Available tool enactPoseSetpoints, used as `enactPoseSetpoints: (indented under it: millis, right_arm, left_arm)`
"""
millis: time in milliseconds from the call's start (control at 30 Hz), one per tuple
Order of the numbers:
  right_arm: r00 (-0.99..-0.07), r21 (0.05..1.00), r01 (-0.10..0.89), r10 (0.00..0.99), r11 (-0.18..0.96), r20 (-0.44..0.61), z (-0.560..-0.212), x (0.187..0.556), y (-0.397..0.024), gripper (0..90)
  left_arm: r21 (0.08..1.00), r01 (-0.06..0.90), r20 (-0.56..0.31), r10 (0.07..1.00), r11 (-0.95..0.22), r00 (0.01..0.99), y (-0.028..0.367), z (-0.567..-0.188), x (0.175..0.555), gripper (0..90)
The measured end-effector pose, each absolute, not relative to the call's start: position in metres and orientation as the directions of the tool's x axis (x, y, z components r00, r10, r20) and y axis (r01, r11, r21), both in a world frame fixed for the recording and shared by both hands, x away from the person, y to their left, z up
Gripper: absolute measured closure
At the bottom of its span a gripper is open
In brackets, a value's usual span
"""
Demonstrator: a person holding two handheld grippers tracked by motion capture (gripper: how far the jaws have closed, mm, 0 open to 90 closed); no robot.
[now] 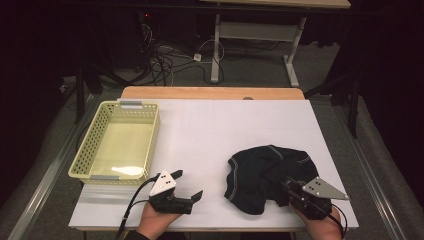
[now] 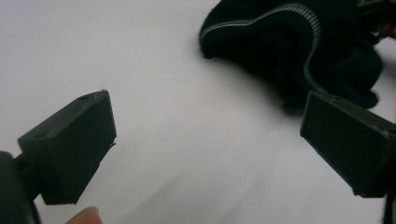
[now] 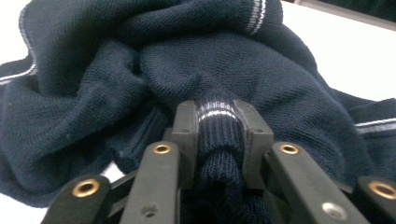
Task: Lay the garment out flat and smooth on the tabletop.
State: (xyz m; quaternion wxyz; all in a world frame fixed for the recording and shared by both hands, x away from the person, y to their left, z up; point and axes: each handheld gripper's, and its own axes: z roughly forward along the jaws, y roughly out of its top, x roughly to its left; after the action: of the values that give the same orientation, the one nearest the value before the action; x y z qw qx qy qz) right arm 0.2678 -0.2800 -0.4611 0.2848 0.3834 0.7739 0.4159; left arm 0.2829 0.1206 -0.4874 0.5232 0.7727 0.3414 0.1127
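A dark navy knitted garment (image 1: 265, 175) with pale stripes lies crumpled on the white table top, right of the middle near the front. My right gripper (image 1: 290, 192) sits at its front right edge and is shut on a ribbed, striped fold of the garment (image 3: 217, 126), which bulges between the two pads. My left gripper (image 1: 187, 186) rests near the front edge, left of the garment, jaws wide apart with bare table between them. In the left gripper view the garment (image 2: 289, 51) lies beyond the fingertips (image 2: 70, 144), untouched.
A pale yellow perforated basket (image 1: 145, 145) stands at the left of the table, with nothing in it. The white board (image 1: 240, 125) stretches bare behind the garment to a wooden strip at the far edge. Cables and a table frame lie on the floor beyond.
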Motion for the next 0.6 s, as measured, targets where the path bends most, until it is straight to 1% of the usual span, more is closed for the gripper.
enactPoseSetpoints:
  millis: [67,167,233,267,300,333,433,467,533,600]
  right_arm:
    - [-0.551,0.864,0.355,0.826,0.357,-0.115,-0.462,0.267,-0.279,76.1]
    - [-0.564,0.865,0.357,0.819,0.352,-0.101,-0.462,0.266,-0.28,76.6]
    - [-0.574,0.867,0.352,0.813,0.353,-0.098,-0.462,0.265,-0.281,76.7]
    - [-0.579,0.867,0.35,0.81,0.354,-0.097,-0.462,0.265,-0.281,76.7]
    - [-0.589,0.87,0.348,0.803,0.351,-0.088,-0.462,0.264,-0.282,76.9]
    - [-0.589,0.87,0.348,0.803,0.351,-0.088,-0.462,0.264,-0.282,76.9]
    - [-0.605,0.871,0.34,0.791,0.355,-0.086,-0.462,0.263,-0.283,77.1]
    - [-0.61,0.872,0.339,0.788,0.353,-0.082,-0.462,0.262,-0.283,77.1]
    - [-0.623,0.876,0.337,0.779,0.346,-0.068,-0.461,0.262,-0.283,77.3]
    - [-0.638,0.881,0.332,0.768,0.337,-0.054,-0.46,0.261,-0.283,77.4]
  left_arm:
    - [0.881,0.403,-0.174,0.624,-0.246,0.762,0.099,-0.485,0.287,3.0]
    - [0.874,0.412,-0.196,0.591,-0.257,0.783,0.067,-0.482,0.296,11.1]
    - [0.861,0.426,-0.201,0.583,-0.278,0.787,0.046,-0.481,0.302,18.5]
    - [0.854,0.428,-0.197,0.579,-0.295,0.791,0.037,-0.48,0.304,22.6]
    - [0.856,0.412,-0.17,0.584,-0.311,0.794,0.029,-0.481,0.305,36.0]
    - [0.857,0.399,-0.145,0.59,-0.326,0.794,0.023,-0.481,0.306,36.0]
    - [0.836,0.405,-0.131,0.581,-0.371,0.803,0.013,-0.484,0.309,61.4]
    - [0.838,0.411,-0.142,0.583,-0.36,0.8,0.015,-0.485,0.31,68.4]
    - [0.852,0.39,-0.123,0.592,-0.348,0.797,0.02,-0.484,0.308,73.0]
    - [0.86,0.377,-0.105,0.604,-0.344,0.79,0.029,-0.483,0.306,74.1]
